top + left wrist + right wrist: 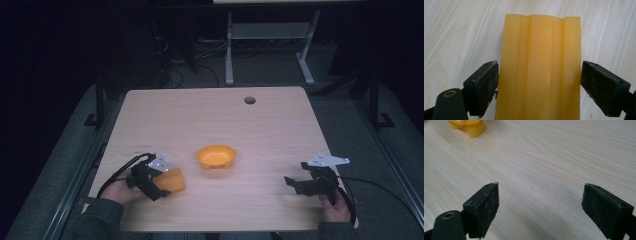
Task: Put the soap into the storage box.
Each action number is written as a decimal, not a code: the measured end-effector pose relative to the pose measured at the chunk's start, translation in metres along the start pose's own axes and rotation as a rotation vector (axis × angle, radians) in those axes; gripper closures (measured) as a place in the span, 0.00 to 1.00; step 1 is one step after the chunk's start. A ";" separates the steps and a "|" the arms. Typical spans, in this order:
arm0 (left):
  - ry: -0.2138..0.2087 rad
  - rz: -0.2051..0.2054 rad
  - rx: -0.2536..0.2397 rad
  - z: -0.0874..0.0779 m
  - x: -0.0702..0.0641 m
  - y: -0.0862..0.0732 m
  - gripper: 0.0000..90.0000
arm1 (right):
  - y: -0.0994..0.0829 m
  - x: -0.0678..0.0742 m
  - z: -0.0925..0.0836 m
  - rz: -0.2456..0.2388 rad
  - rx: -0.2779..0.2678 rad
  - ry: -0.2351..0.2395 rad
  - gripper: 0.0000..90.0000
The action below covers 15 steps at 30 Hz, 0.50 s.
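An orange ribbed block [174, 180] lies on the wooden table [260, 130] at the front left. In the left gripper view the block [540, 70] lies lengthwise between the two black jaws and fills nearly the whole gap. My left gripper [166, 183] [539, 82] stands wide around it, jaws at the block's sides. An orange bowl [216, 156] with small holes sits at the table's middle. My right gripper [295, 173] [540, 205] rests open at the front right, with bare wood between its jaws. A glossy yellow piece, probably the bowl [472, 127], shows at its far left.
A round cable hole [249, 100] sits near the table's far edge. Behind the table stand the white legs of another desk [229, 50], with cables on the floor. A black cable trails from each gripper off the near edge.
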<state>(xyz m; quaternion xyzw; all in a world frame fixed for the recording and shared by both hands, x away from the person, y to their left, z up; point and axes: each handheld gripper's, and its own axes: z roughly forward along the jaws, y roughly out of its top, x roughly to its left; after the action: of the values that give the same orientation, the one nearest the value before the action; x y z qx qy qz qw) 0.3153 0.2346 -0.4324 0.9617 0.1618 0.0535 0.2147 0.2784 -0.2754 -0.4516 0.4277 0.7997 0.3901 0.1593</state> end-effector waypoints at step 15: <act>-0.018 -0.010 0.020 0.010 0.001 0.000 0.17 | 0.000 0.000 0.000 -0.001 -0.001 0.000 0.16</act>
<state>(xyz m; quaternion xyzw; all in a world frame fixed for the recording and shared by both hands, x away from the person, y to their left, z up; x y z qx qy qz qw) 0.3184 0.2310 -0.4414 0.9634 0.1653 0.0419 0.2067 0.2784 -0.2751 -0.4515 0.4273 0.7997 0.3904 0.1597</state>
